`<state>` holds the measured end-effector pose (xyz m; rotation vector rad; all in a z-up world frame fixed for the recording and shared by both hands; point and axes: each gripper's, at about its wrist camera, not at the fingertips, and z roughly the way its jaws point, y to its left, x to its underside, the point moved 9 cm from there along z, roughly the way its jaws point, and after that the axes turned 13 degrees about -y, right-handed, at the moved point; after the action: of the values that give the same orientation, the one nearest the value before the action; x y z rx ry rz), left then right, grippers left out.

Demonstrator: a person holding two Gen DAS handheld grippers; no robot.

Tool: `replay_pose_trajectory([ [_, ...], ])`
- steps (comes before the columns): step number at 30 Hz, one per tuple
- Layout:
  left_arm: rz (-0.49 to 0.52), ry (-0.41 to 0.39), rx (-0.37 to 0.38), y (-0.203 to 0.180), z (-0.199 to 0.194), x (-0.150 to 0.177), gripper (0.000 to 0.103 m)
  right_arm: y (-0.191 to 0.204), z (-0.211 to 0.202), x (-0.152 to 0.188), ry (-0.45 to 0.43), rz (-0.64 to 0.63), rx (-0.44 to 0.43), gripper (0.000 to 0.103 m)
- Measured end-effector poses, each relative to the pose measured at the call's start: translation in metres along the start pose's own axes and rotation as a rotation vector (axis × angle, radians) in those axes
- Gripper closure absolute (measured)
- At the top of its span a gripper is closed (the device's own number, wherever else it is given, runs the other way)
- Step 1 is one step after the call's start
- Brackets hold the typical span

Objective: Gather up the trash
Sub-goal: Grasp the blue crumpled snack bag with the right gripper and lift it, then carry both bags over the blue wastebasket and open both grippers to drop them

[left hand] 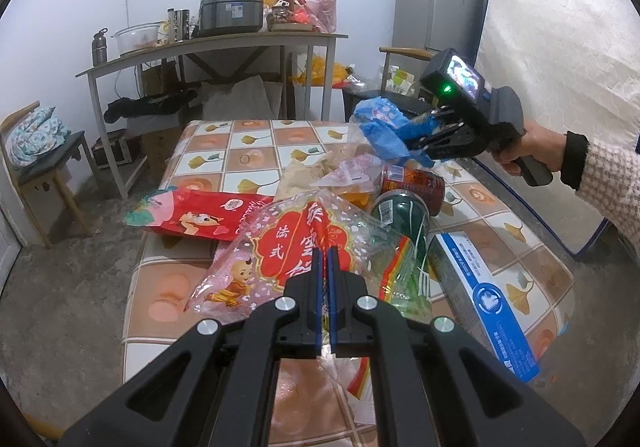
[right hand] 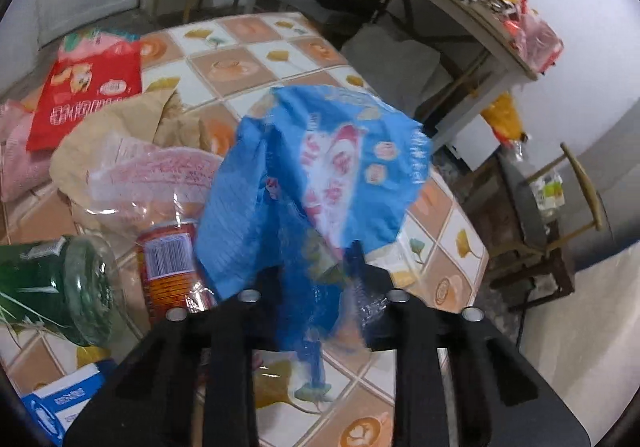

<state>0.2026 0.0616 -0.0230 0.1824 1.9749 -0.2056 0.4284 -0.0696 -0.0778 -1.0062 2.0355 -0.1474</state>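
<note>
Trash lies on a low table with a tile-pattern cloth (left hand: 248, 155). My left gripper (left hand: 325, 253) is shut, holding nothing, its tips just above a clear red-printed snack bag (left hand: 304, 247). My right gripper (left hand: 416, 145) is shut on a crumpled blue wrapper (left hand: 380, 123) and holds it above the table; the wrapper (right hand: 320, 167) fills the right wrist view and hides the gripper (right hand: 320, 259). A red snack bag (left hand: 200, 215), a red can (left hand: 414, 183), a green bottle (left hand: 404, 215) and a blue-white box (left hand: 484, 295) lie on the table.
A brown paper bag (right hand: 132, 127) and a clear plastic bag (right hand: 152, 175) lie among the trash. A tall grey table (left hand: 208, 51) with appliances stands behind. Chairs stand at the left (left hand: 44, 163) and far right (right hand: 560, 215). A mattress (left hand: 560, 67) leans on the right wall beside a fridge (left hand: 436, 3).
</note>
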Motion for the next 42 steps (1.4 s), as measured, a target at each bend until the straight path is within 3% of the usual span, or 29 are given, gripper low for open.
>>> replay_pose_trajectory([
  [6, 0.0, -0.017, -0.011, 0.001, -0.007, -0.004, 0.101, -0.036, -0.039, -0.011, -0.093, 0.146, 0.049, 0.097],
  [14, -0.004, -0.061, 0.003, -0.014, -0.021, -0.019, 0.101, -0.073, -0.134, -0.003, -0.243, 0.464, -0.022, 0.1],
  [20, 0.026, -0.105, 0.086, -0.056, -0.031, -0.04, 0.101, -0.086, -0.214, 0.047, -0.311, 0.687, -0.024, 0.101],
  [26, 0.062, -0.077, 0.28, -0.14, -0.021, -0.056, 0.101, -0.089, -0.281, 0.142, -0.292, 0.906, 0.045, 0.101],
  [29, 0.061, 0.009, 0.413, -0.194, -0.001, -0.056, 0.101, -0.085, -0.306, 0.208, -0.248, 1.036, 0.122, 0.101],
  [33, 0.092, 0.211, 0.583, -0.289, 0.041, -0.042, 0.101, -0.071, -0.32, 0.304, -0.124, 1.201, 0.239, 0.101],
  [37, 0.144, 0.41, 0.684, -0.376, 0.08, -0.015, 0.101, -0.055, -0.313, 0.384, -0.02, 1.409, 0.277, 0.101],
  [42, 0.204, 0.689, 0.719, -0.479, 0.125, 0.052, 0.101, -0.037, -0.277, 0.459, 0.065, 1.632, 0.261, 0.101],
])
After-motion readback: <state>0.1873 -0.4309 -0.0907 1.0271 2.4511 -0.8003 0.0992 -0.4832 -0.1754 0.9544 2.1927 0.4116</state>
